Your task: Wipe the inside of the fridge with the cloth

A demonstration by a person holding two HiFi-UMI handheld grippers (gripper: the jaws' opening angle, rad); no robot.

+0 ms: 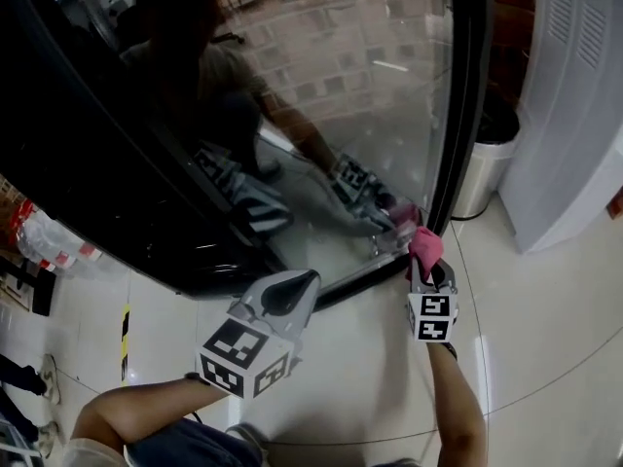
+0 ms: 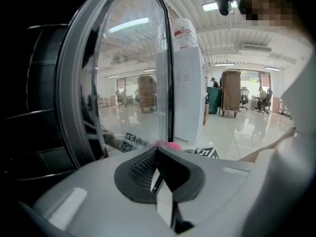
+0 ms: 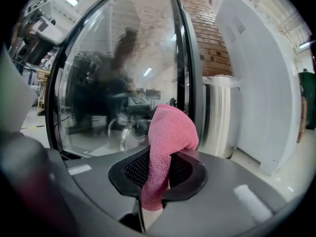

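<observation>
The fridge's glass door (image 1: pixel 321 95) fills the upper head view, with its black edge frame (image 1: pixel 458 134) running down at the right. My right gripper (image 1: pixel 426 261) is shut on a pink cloth (image 1: pixel 424 244), right beside the door's lower edge. In the right gripper view the pink cloth (image 3: pixel 165 147) stands up folded between the jaws, before the glass door (image 3: pixel 123 73). My left gripper (image 1: pixel 292 290) hangs lower left of the door, jaws together with nothing between them (image 2: pixel 160 174). Dark wire shelves (image 2: pixel 34 112) show behind the glass.
A steel waste bin (image 1: pixel 482 178) stands right of the fridge, next to a white cabinet (image 1: pixel 574 105). Bottles in plastic (image 1: pixel 49 241) lie at the far left on the glossy floor (image 1: pixel 545 329). My reflection shows in the glass.
</observation>
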